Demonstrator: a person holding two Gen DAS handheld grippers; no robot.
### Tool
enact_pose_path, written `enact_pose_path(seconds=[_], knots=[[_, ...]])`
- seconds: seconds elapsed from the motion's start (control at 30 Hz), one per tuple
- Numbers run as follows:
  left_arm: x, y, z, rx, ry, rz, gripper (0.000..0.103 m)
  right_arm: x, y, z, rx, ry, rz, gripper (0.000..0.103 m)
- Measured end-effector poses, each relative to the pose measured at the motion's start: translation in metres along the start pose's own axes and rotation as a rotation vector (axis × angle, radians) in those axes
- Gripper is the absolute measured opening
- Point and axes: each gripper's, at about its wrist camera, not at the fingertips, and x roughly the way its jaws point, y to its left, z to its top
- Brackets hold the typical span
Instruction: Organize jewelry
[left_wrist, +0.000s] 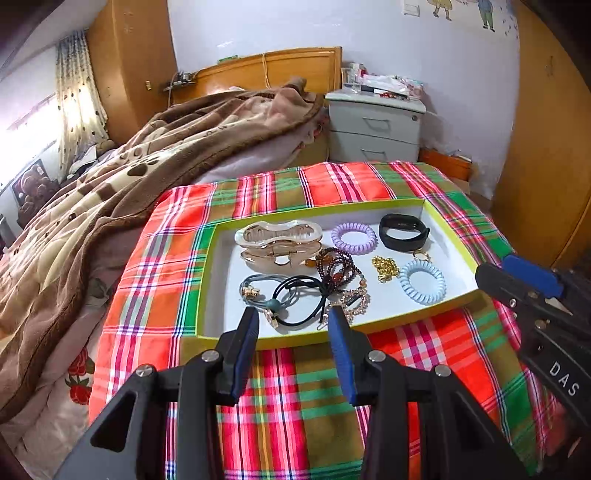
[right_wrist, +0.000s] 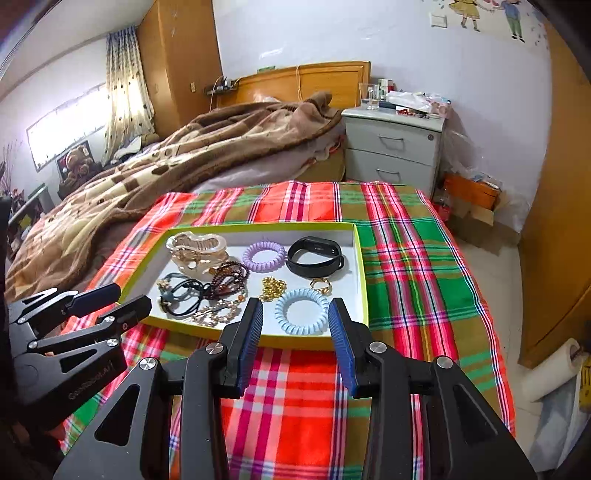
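Here, tray (right_wrist: 360, 258) long axis left-right; left gripper (left_wrist: 293, 314) and right gripper (right_wrist: 295, 308) both spread, empty.

Tray (left_wrist: 448, 236) on cloth (left_wrist: 303, 398); wristband (left_wrist: 403, 231) in tray behind coil tie (left_wrist: 422, 281); nightstand (left_wrist: 375, 127) beyond

Both wrist views near, angled down; share tray (left_wrist: 448, 236) (right_wrist: 360, 258), bed beyond.

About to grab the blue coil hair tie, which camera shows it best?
The right wrist view: the blue coil hair tie lies whole between the open right gripper fingers, near the tray edge. The left wrist view shows it whole too, but off to the right.
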Motion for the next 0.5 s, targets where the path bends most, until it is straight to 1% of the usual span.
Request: enact_pose_path(seconds=[0.07,0.2,0.3,0.4,0.5], knots=[[-0.003,0.0,-0.002,-0.01,-0.002,-0.014,0.04,-0.004,0.003,-0.002,-0.01,-0.007,-0.015,0.038],[-0.009,-0.002,-0.006,-0.016,-0.006,0.016,0.04,-0.009,0.006,-0.007,-0.015,-0.014,-0.006,0.038],[-0.01,-0.002,-0.008,-0.042,-0.006,-0.006,0.04,-0.011,0.007,-0.009,-0.007,-0.015,-0.005,0.038],[-0.009,-0.002,-0.011,-0.053,0.012,-0.024,0.04,-0.011,0.007,-0.011,-0.003,-0.012,-0.005,0.038],[-0.008,-0.002,-0.013,-0.058,0.017,-0.022,0.04,-0.011,0.007,-0.012,-0.001,-0.016,-0.002,0.038]])
